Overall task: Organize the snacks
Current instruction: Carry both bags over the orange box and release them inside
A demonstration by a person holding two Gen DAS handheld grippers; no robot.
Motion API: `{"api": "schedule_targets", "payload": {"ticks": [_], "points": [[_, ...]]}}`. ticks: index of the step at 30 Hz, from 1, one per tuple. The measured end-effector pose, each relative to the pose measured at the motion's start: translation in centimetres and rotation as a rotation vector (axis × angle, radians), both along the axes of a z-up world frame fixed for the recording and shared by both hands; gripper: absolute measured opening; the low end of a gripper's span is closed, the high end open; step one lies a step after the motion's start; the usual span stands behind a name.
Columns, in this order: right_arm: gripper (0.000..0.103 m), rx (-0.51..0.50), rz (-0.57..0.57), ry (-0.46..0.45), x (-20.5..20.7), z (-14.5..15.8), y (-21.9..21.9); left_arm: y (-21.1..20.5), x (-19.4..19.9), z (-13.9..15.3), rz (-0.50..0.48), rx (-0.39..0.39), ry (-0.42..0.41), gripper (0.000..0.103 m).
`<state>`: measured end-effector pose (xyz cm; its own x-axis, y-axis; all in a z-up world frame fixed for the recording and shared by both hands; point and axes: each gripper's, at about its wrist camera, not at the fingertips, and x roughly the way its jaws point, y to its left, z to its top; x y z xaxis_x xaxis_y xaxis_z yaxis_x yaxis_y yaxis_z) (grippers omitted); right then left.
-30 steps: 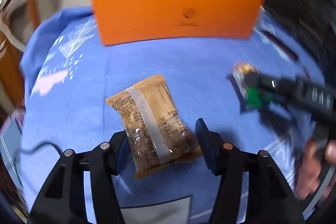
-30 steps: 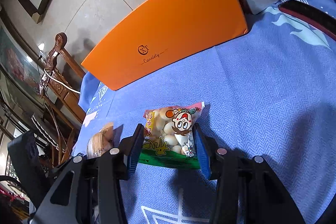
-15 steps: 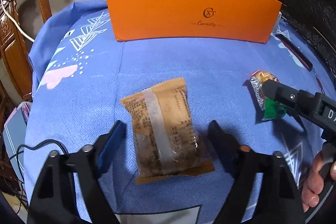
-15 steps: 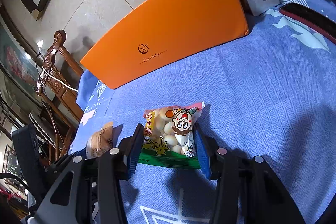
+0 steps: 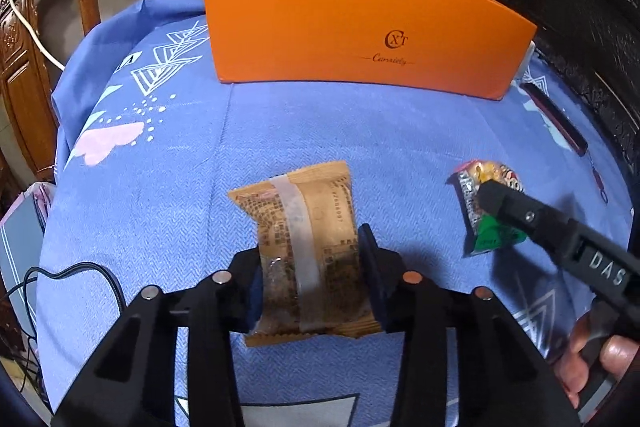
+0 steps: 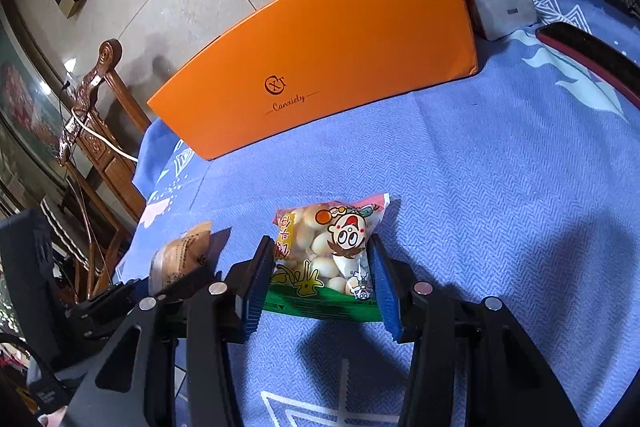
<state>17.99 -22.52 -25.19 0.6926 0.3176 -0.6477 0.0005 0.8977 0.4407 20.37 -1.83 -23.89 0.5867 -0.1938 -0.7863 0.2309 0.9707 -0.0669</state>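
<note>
Snacks are lying on a tabletop draped in a blue patterned cloth. The left gripper is sitting with its fingers clamped on the sides of a brown paper-look pastry packet with a clear strip, whose far end is resting on the cloth. The right gripper is keeping its fingers pressed against a clear bag of pale round biscuits with a cartoon face and a green base, which is also lying on the cloth.

Beyond both packets a tall curved orange cardboard box with a dark logo is standing upright across the far part of the tabletop, with open cloth lying between it and the snacks. A carved wooden chair is standing off the left edge.

Only the right wrist view is showing a white tissue box with a floral top just beside the orange box's right end, and a dark flat item with a reddish rim, possibly a phone, near it. Only the left wrist view is showing the person's hand working the right gripper, and a black cable at the cloth's left edge.
</note>
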Motion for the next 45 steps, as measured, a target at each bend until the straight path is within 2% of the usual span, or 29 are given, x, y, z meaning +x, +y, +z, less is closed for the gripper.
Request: {"api": "schedule_targets", "payload": {"ticks": [5, 10, 15, 21, 25, 28, 31, 34, 35, 36, 37, 39, 41, 43, 45], "points": [[0.047, -0.052, 0.022, 0.001, -0.3, 0.3, 0.5, 0.0, -0.5, 1.0, 0.017, -0.012, -0.020, 0.037], [0.047, -0.087, 0.036, -0.030, -1.7, 1.4, 0.7, 0.0, -1.5, 3.1, 0.017, -0.016, -0.074, 0.037], [0.047, -0.116, 0.051, -0.113, -3.7, 4.3, 0.4, 0.2, -2.6, 6.2, 0.009, -0.043, -0.146, 0.037], [0.047, -0.114, 0.043, -0.224, -4.3, 9.1, -0.9, 0.7, -2.8, 11.9, -0.007, -0.103, -0.242, 0.037], [0.047, -0.126, 0.041, -0.319, -2.7, 13.9, -2.3, 0.0, -0.6, 15.7, -0.032, -0.108, -0.302, 0.037], [0.047, -0.142, 0.034, -0.363, 0.1, 17.3, -3.2, -0.6, 2.3, 18.3, -0.033, -0.114, -0.329, 0.037], [0.047, -0.173, 0.030, -0.385, 3.6, 20.0, -3.7, -1.4, 5.8, 20.5, -0.020, -0.109, -0.341, 0.037], [0.049, -0.181, 0.024, -0.379, 7.1, 21.5, -3.7, -2.1, 9.3, 21.8, 0.019, -0.098, -0.332, 0.039], [0.050, -0.185, 0.021, -0.368, 8.3, 21.8, -3.7, -2.2, 10.4, 22.0, 0.035, -0.096, -0.324, 0.057], [0.066, -0.192, 0.027, -0.330, 10.1, 21.9, -3.6, -2.3, 11.4, 22.3, 0.056, -0.088, -0.319, 0.075], [0.083, -0.197, 0.029, -0.306, 11.0, 21.9, -3.5, -2.4, 12.5, 22.6, 0.093, -0.066, -0.313, 0.099], [0.093, -0.217, -0.004, -0.277, 12.0, 22.0, -3.5, -2.4, 13.1, 23.2, 0.128, -0.031, -0.322, 0.099], [0.100, -0.215, -0.001, -0.307, 11.2, 22.5, -3.4, -2.1, 12.6, 23.8, 0.122, -0.012, -0.337, 0.099], [0.100, -0.238, -0.004, -0.320, 10.6, 22.8, -3.1, -1.9, 11.8, 24.0, 0.137, 0.012, -0.377, 0.099], [0.100, -0.262, -0.017, -0.314, 10.1, 22.9, -2.9, -1.7, 11.3, 24.1, 0.145, 0.020, -0.381, 0.099]]}}
